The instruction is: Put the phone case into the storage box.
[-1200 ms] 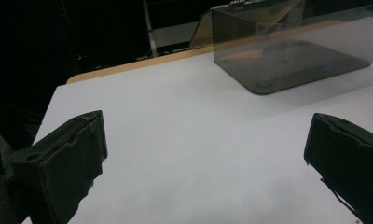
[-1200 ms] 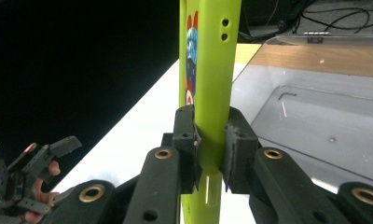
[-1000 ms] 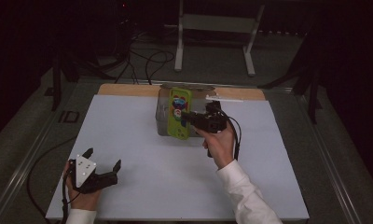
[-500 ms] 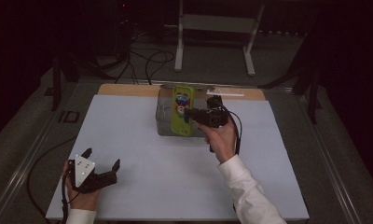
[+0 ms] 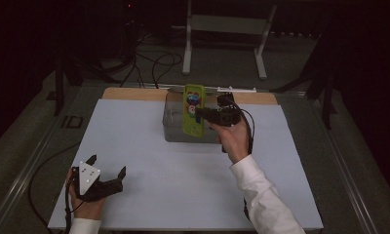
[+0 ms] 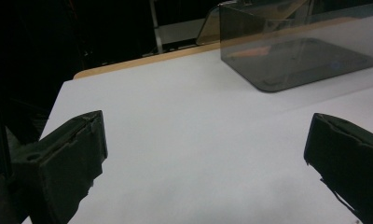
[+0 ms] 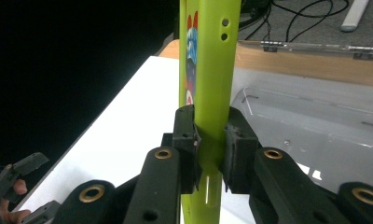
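Over the clear box [image 5: 176, 127] your right gripper [image 7: 210, 140] pinches the lime-green case [image 7: 208, 70], seemingly light, stiff and slick, so stay mid-edge, while your left gripper [image 5: 105, 171] rests spread empty.

Black gripper [image 5: 105, 181] with grey three-cornered plate, brass screws, white sleeves

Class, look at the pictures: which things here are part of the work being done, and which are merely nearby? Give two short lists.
Part of the work:
- green case, clamped upright in the right gripper
- clear box, just below and behind the case

Merely nearby:
- left gripper, open, resting apart on the white table sheet
- metal stand and cables on the floor behind
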{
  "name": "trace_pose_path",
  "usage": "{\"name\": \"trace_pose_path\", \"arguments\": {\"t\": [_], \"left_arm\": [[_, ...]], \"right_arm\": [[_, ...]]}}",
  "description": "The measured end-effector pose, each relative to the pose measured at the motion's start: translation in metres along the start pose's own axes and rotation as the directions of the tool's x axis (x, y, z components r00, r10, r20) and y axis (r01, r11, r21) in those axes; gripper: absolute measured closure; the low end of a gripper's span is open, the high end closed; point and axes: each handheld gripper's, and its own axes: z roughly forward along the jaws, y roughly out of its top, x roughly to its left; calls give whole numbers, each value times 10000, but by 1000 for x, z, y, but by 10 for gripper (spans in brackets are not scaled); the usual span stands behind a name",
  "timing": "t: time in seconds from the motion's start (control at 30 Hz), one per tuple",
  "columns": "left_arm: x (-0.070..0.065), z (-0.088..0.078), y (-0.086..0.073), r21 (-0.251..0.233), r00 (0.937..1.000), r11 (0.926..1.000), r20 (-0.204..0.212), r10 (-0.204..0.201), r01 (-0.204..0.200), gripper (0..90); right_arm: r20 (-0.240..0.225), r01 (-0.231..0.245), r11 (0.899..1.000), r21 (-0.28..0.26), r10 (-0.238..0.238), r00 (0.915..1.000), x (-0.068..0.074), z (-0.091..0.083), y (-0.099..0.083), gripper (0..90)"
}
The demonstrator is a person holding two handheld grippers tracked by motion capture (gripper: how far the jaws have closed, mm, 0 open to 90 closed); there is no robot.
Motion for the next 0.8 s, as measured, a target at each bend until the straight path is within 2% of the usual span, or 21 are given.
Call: {"name": "trace_pose_path", "arguments": {"t": [0.17, 0.63, 0.8], "left_arm": [[0, 0, 0, 9, 10000, 10000, -4, -3, 3, 0], [0, 0, 0, 7, 10000, 10000, -21, -3, 3, 0], [0, 0, 0, 18, 10000, 10000, -31, 2, -2, 0]], "right_arm": [[220, 49, 9999, 93, -51, 9997, -4, 1, 7, 779], [812, -191, 9996, 188, 175, 9965, -18, 1, 22, 779], [884, -250, 9993, 273, 225, 9958, -22, 3, 25, 779]]}}
